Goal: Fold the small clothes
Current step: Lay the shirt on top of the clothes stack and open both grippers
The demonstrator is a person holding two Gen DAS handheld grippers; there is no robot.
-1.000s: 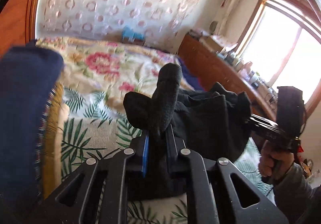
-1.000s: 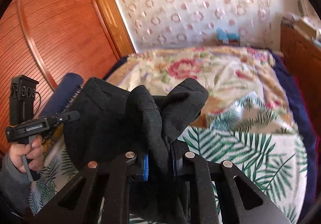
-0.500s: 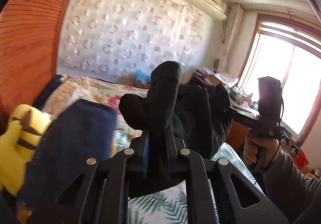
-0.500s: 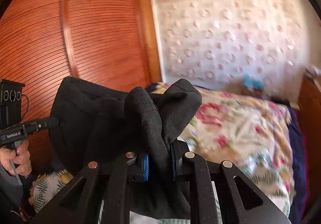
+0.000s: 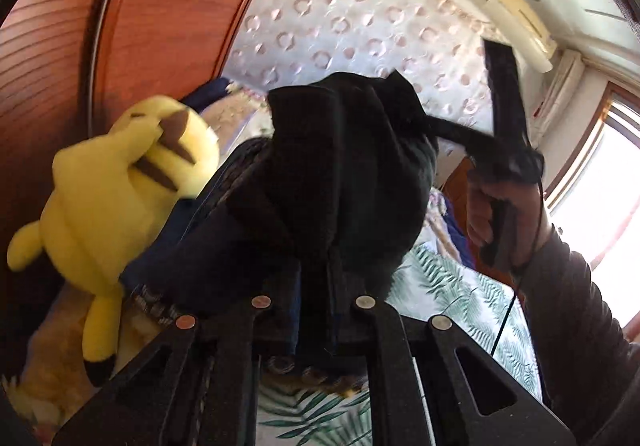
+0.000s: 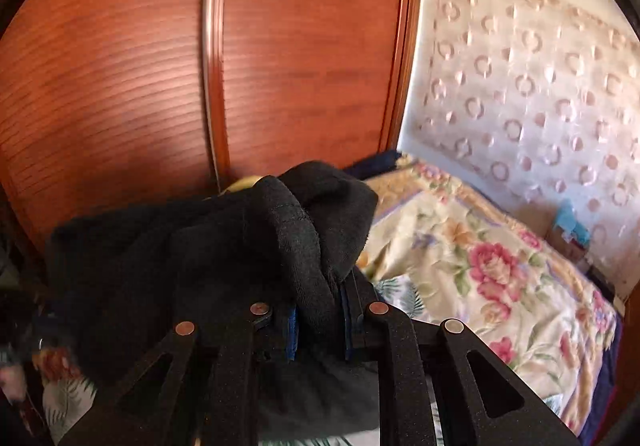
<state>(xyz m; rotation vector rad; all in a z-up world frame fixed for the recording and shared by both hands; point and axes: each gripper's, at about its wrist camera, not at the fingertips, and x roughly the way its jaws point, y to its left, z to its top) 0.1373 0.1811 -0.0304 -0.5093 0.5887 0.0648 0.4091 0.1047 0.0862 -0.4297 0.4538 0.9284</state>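
Bedroom setting: reddish-brown slatted wooden wardrobe doors [image 6: 168, 58] fill the left of both views, with a white wall covering patterned in pink rings [image 6: 532, 86] behind the bed. Bed [image 6: 492, 274] carries a cream quilt with pink flowers and, nearer, a sheet printed with green palm leaves [image 5: 452, 286].

Left hand-held gripper [image 5: 316, 310]: jaws drawn close together, clamped on a bunched fold of the black knitted garment [image 5: 348, 174]. Cloth rises in a thick dark mound straight above the fingers, lifted off the bed, blocking much of the view.

Right hand-held gripper [image 6: 318, 320]: blue-padded jaws likewise pinched on a rolled edge of the same black garment [image 6: 248, 246], which drapes away to the left of its fingers and hangs over the palm-leaf sheet.

In the left wrist view, the right hand [image 5: 504, 214] of the person, in a dark grey sleeve [image 5: 572, 310], grips the other tool's handle at the right, the garment stretched between the two tools.

Yellow plush toy with brown back stripes [image 5: 120, 198] sits at the left by the wardrobe, partly on a dark blue fabric item [image 5: 160, 254]. White air-conditioning unit [image 5: 520, 22] high on the wall; bright window [image 5: 600, 182] at right edge. Image slightly blurred.
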